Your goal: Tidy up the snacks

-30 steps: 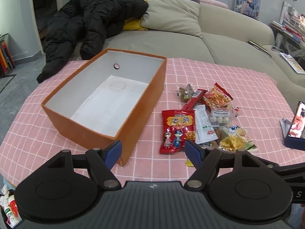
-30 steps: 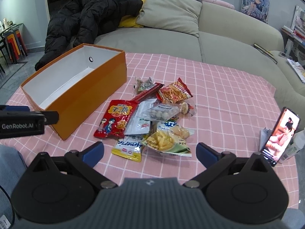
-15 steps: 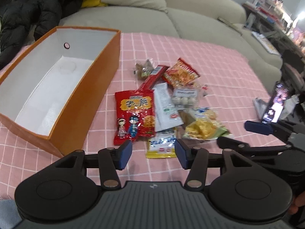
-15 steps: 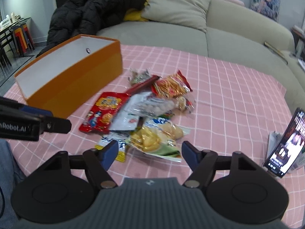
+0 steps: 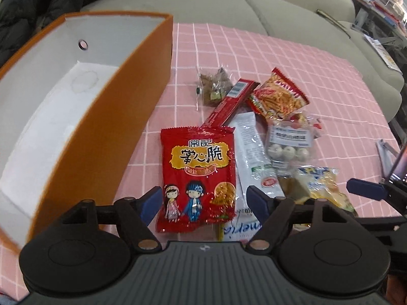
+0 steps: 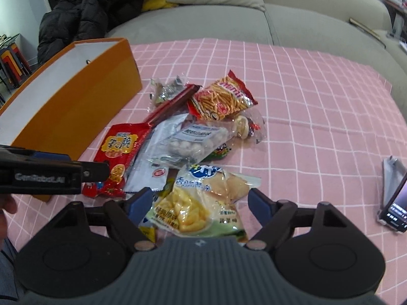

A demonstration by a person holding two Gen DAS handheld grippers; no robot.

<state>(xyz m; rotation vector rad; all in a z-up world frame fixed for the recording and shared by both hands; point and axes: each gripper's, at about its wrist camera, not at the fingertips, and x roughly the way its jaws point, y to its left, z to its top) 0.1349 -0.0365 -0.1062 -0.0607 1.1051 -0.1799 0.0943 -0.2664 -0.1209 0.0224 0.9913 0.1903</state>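
Moved: both of your tools have dropped closer to the snack pile than a second ago, and the packets now fill more of each view.
Left tool (image 5: 204, 199): one, its jaws opening; the red snack bag (image 5: 197, 178) lies between your blue pads, which do not press on it, so it grasps nothing.
Right tool (image 6: 199, 202): one, its jaws opening too; the yellow chip bag (image 6: 198, 203) sits between the pads, untouched as far as you can see.
Box (image 5: 106, 117): one orange box with a white inside, nothing in it, standing just left of the pile on the table.
Table (image 6: 318, 96): one, under a pink checked cloth.
Snacks counted: about eight packets, all on the cloth and none in the box; some overlap, so your count may be off by one.
Red packets: one red snack bag, one long red stick pack (image 5: 230, 101), one bag of fried sticks (image 5: 278, 94).
Clear packets: one with white balls (image 5: 290, 147), one with brown pieces (image 5: 216, 86).
White packets: one long white sachet (image 5: 251, 152).
Part hidden: one yellow-and-white packet under the chip bag.
Phone (image 6: 395, 203): one, propped at the right edge, well apart from the pile.
Sofa (image 6: 292, 20): one, behind the table.
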